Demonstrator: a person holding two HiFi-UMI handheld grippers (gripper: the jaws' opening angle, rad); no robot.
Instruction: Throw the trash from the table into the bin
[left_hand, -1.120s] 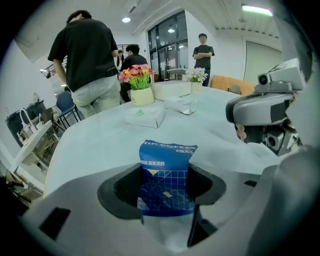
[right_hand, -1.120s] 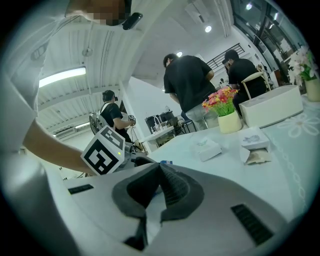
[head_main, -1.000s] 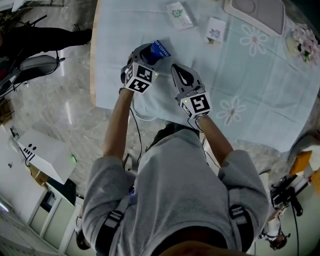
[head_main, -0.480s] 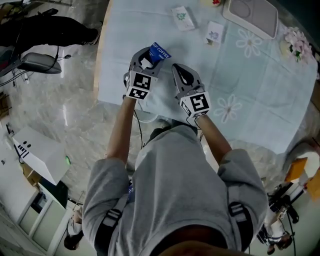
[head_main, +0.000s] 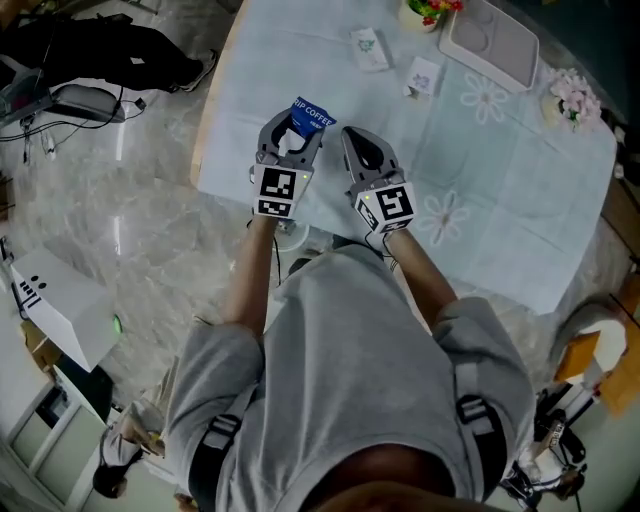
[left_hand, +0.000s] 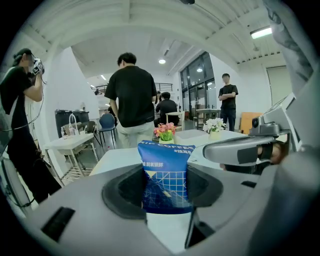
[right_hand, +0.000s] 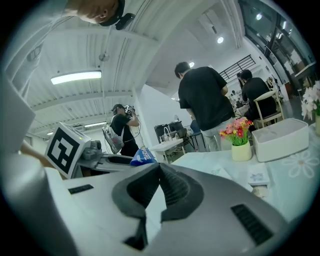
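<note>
A blue drip-coffee packet (head_main: 312, 113) stands upright between the jaws of my left gripper (head_main: 293, 128), which has just been closing and is shut on it. In the left gripper view the packet (left_hand: 166, 175) fills the gap between the dark pads, its top edge poking out beyond them. My right gripper (head_main: 362, 148) hovers just to the right of the left one, shut with nothing in it; its pads meet in the right gripper view (right_hand: 160, 187). Both are held above the near edge of the table (head_main: 500, 180) with its pale flowered cloth. No bin is in view.
Two small packets (head_main: 368, 48) (head_main: 422, 75) lie farther back on the table, near a white tray (head_main: 490, 42) and two flower pots (head_main: 425, 10) (head_main: 567, 98). Several people stand beyond the table (left_hand: 131, 100). A white box (head_main: 60, 300) sits on the floor at left.
My left gripper has lifted off the table with the packet and tipped closer to level. The right gripper rose beside it, still shut.
</note>
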